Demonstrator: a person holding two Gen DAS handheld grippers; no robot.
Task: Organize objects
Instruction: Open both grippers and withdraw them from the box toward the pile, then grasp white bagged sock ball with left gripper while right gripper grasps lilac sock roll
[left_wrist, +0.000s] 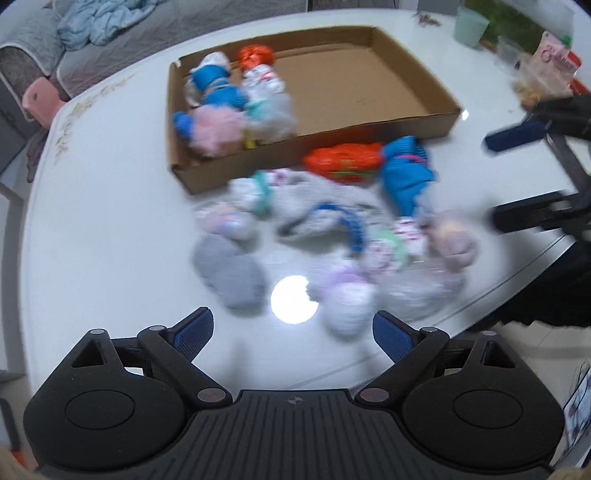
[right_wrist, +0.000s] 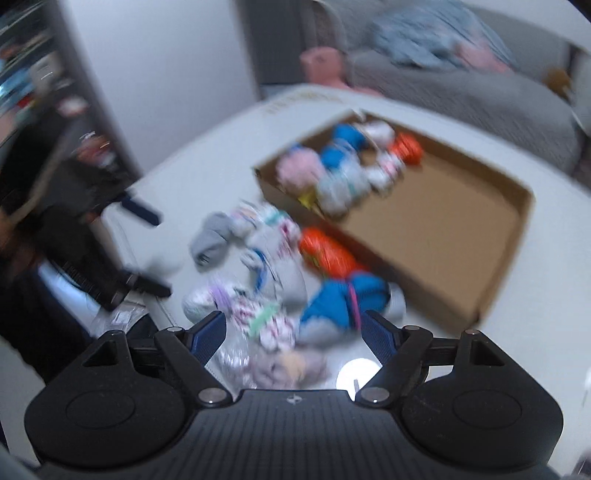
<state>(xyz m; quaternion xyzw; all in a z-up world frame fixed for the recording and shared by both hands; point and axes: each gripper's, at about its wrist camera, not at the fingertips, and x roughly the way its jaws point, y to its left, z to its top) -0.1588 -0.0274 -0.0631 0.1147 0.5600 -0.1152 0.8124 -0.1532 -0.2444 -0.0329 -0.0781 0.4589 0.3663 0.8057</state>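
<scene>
A shallow cardboard box (left_wrist: 240, 168) (right_wrist: 443, 229) lies on the white table (left_wrist: 110, 203), with several rolled sock bundles at one end. In front of it is a loose, blurred pile: an orange bundle (left_wrist: 343, 160) (right_wrist: 325, 254), a blue bundle (left_wrist: 406, 170) (right_wrist: 340, 299), a grey bundle (left_wrist: 229, 273) (right_wrist: 212, 236) and pale pastel ones. My left gripper (left_wrist: 291, 326) (right_wrist: 147, 251) hovers open over the near side of the pile, holding nothing. My right gripper (right_wrist: 293, 325) (left_wrist: 517, 177) hangs open above the pile's other side, also holding nothing.
A green cup (left_wrist: 471, 26) and snack packets (left_wrist: 550, 62) stand at the table's far right corner. A bed with a blue cloth (left_wrist: 99, 22) and a pink object (left_wrist: 38, 98) lie beyond the table. The table edge (left_wrist: 517, 273) runs close behind the pile.
</scene>
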